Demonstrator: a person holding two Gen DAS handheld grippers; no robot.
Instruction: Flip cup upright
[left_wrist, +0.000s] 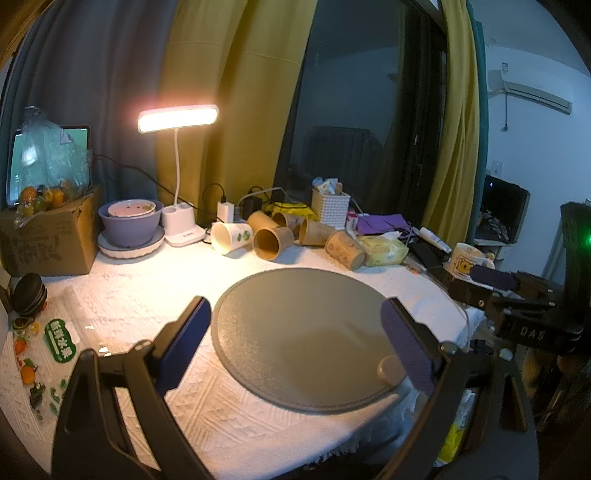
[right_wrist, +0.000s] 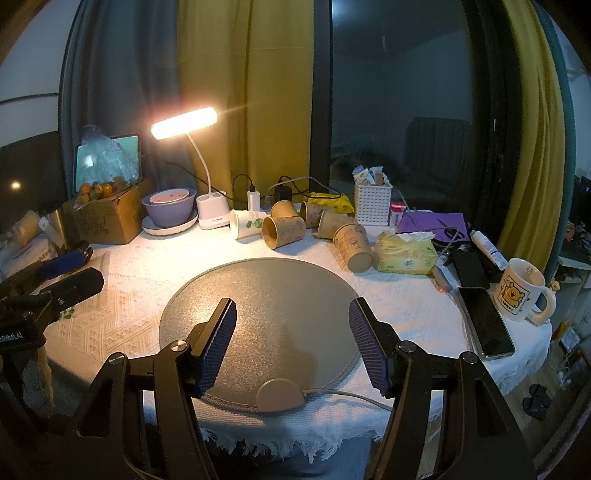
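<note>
Lying tipped paper cups (right_wrist: 284, 230), both grippers (right_wrist: 291, 332) agape, empty

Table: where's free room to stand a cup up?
The round grey mat is bare, as is the white cloth left of it. Crowded along the back: paper cups, tissue pack, phone and mug at right.

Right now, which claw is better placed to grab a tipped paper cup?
Neither clearly: both the left claw and right claw hover open over the round mat; I'd lean right, since the cup by the tissues lies on its side.
</note>
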